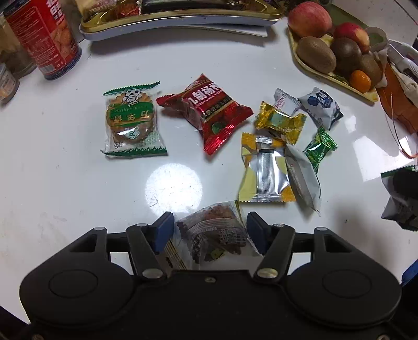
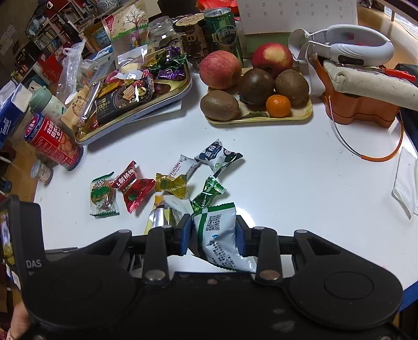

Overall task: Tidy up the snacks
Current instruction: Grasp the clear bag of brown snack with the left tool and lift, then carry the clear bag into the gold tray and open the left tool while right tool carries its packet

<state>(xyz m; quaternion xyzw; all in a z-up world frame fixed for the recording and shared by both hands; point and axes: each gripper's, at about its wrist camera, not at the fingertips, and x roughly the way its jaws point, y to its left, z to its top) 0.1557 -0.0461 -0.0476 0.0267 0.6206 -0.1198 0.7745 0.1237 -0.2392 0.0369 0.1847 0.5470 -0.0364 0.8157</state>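
From my left camera, I see my left tongs (image 1: pixel 210 230) held low over the white desk (image 1: pixel 65 170), pointing forward. Their blue pads (image 1: pixel 164 230) sit on both sides of a clear cookie pack (image 1: pixel 213 232). The pads look close to it, but I cannot tell if they squeeze it. Ahead lie a green cookie pack (image 1: pixel 132 123) and a red snack pack (image 1: pixel 209 112), side by side. To the right is a small pile of candies (image 1: pixel 282 136). A fruit tray (image 1: pixel 337 75) sits far right, a gold tray (image 1: pixel 183 15) at the back, and a red can (image 1: pixel 43 36) at the far left.

From my right camera, my right tongs (image 2: pixel 213 232) are also low over the desk, tipped a little down. Their pads are shut tight on a white and green snack bag (image 2: pixel 219 235), which is pinched between them. Past it lies the candy pile. The gold tray, full of sweets, is at the back left. The fruit tray with apples (image 2: pixel 220 69) and kiwis is at the back middle. An orange box (image 2: pixel 360 109) stands on the right.
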